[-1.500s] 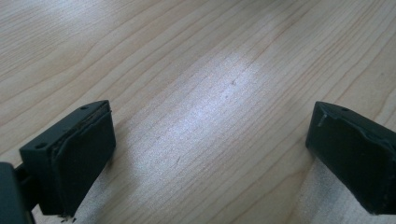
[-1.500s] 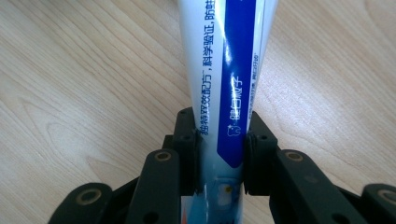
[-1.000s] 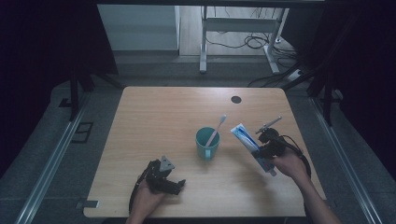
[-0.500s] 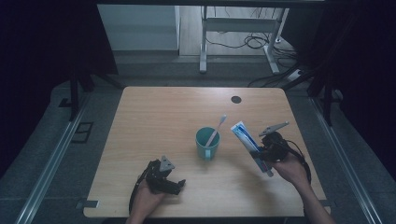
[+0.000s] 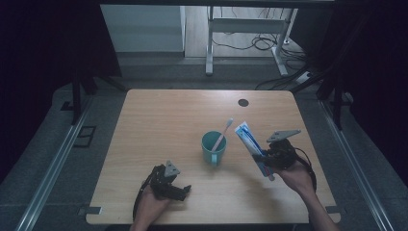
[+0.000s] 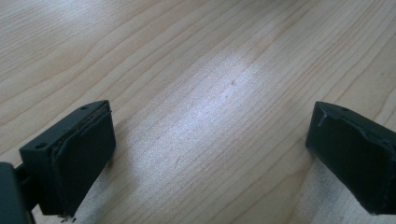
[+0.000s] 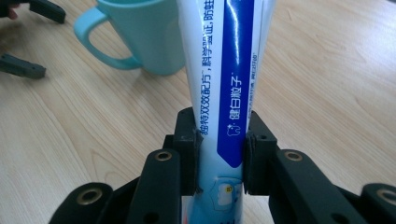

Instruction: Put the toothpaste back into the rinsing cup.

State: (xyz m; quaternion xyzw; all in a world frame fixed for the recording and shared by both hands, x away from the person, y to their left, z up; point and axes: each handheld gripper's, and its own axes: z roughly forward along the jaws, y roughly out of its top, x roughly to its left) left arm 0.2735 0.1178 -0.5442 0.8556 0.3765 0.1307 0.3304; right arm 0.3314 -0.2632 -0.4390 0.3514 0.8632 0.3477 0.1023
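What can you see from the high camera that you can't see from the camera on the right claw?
High view alone: the toothbrush standing in the cup, the whole table with its dark round hole, both of the person's hands, and the floor with cables beyond.

Right gripper view alone: the blue printed writing on the toothpaste tube, and how the right claw presses its pads against the tube's sides.

Both: the teal cup with its handle, the toothpaste tube, the wooden tabletop, and the left claw resting open near the cup.
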